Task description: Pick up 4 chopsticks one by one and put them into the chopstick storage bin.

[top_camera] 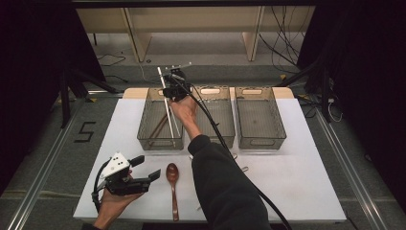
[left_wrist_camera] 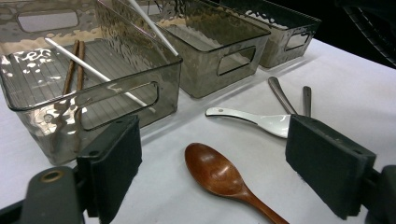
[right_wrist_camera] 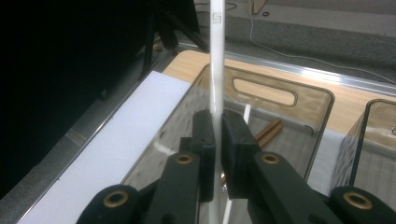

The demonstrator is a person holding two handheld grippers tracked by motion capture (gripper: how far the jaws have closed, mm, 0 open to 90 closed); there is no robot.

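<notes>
My right gripper hovers over the far end of the left clear bin, shut on a white chopstick that slants down into that bin. In the right gripper view the right gripper pinches the chopstick between its pads. A pair of brown chopsticks and another white chopstick lie in the bin. My left gripper rests low at the front left, open, beside a wooden spoon. Between the wide jaws of the left gripper lies the wooden spoon, untouched.
Two more clear bins, the middle and the right, stand in a row behind. A white ceramic spoon and two metal handles lie on the white mat near the person's right sleeve.
</notes>
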